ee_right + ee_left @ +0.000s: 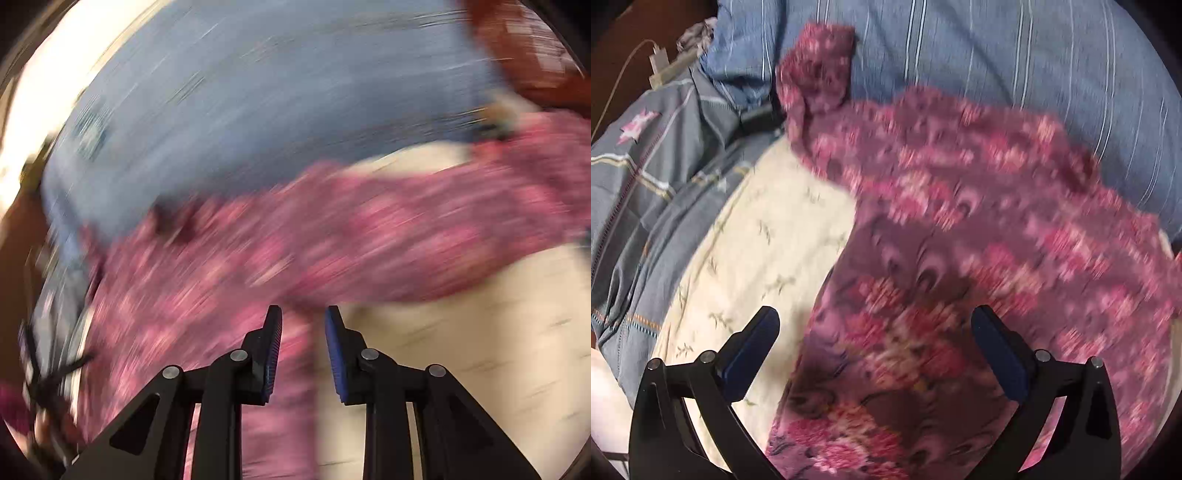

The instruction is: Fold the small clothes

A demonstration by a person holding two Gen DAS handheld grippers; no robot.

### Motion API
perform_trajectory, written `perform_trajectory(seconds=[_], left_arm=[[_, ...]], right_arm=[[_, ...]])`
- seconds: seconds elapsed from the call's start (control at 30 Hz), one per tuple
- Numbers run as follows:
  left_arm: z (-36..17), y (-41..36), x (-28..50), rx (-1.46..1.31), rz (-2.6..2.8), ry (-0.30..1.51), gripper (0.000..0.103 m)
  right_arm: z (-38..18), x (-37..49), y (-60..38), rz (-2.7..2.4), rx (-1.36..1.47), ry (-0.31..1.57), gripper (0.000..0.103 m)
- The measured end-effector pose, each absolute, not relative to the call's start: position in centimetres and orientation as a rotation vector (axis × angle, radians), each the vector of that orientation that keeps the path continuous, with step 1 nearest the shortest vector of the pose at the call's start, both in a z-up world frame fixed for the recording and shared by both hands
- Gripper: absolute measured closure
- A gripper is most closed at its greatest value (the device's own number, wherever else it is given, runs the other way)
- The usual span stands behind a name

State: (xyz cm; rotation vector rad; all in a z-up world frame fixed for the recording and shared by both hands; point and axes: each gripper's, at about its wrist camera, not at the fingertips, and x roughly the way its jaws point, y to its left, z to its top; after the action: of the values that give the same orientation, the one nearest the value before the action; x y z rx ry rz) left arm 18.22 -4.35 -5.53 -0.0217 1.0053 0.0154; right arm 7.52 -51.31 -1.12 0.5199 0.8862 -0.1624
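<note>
A pink and purple flowered garment (942, 229) lies spread on a cream bed sheet (757, 236), one sleeve reaching up to the far left. My left gripper (875, 325) is wide open above the garment's near part, holding nothing. In the right wrist view, heavily blurred, the same garment (295, 243) stretches across the middle. My right gripper (303, 321) has its jaws a small gap apart over the garment's near edge, with nothing between the pads.
A blue striped quilt (997, 55) lies behind the garment. A grey checked cover (646, 177) is bunched at the left. A white charger with a cable (659, 68) sits on a dark brown surface at the far left.
</note>
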Motion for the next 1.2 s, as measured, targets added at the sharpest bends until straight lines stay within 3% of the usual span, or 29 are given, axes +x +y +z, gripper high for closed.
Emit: perform_trajectory(seconds=[0.27, 0.5, 0.53, 0.6, 0.63, 0.83, 1.2], left_arm=[[-8.2, -7.8, 19.3, 0.036, 0.015, 1.024, 0.0], [-8.1, -7.8, 19.6, -0.008, 0.025, 0.979, 0.0], [-8.1, -7.8, 19.7, -0.008, 0.027, 0.979, 0.0], [-8.1, -7.7, 19.7, -0.019, 0.043, 0.989, 0.0], [-7.9, -7.7, 19.8, -0.03, 0.056, 0.994, 0.0], [-6.3, -7.9, 20.6, -0.128, 0.067, 0.962, 0.0], [-6.5, -6.7, 21.6, -0.089, 0.009, 0.986, 0.0]], right_arm=[[0.5, 2.1, -70.4, -0.641, 0.682, 0.751, 0.067], [-1.9, 3.9, -73.0, -0.684, 0.693, 0.739, 0.055], [-2.0, 4.1, -72.9, -0.677, 0.681, 0.733, 0.061], [-1.7, 4.4, -72.3, -0.67, 0.641, 0.72, 0.089], [-1.5, 4.7, -71.4, -0.663, 0.624, 0.716, 0.094], [2.9, 4.7, -65.2, -0.546, 0.511, 0.626, 0.094], [4.9, 12.3, -48.8, -0.162, 0.483, 0.686, 0.094]])
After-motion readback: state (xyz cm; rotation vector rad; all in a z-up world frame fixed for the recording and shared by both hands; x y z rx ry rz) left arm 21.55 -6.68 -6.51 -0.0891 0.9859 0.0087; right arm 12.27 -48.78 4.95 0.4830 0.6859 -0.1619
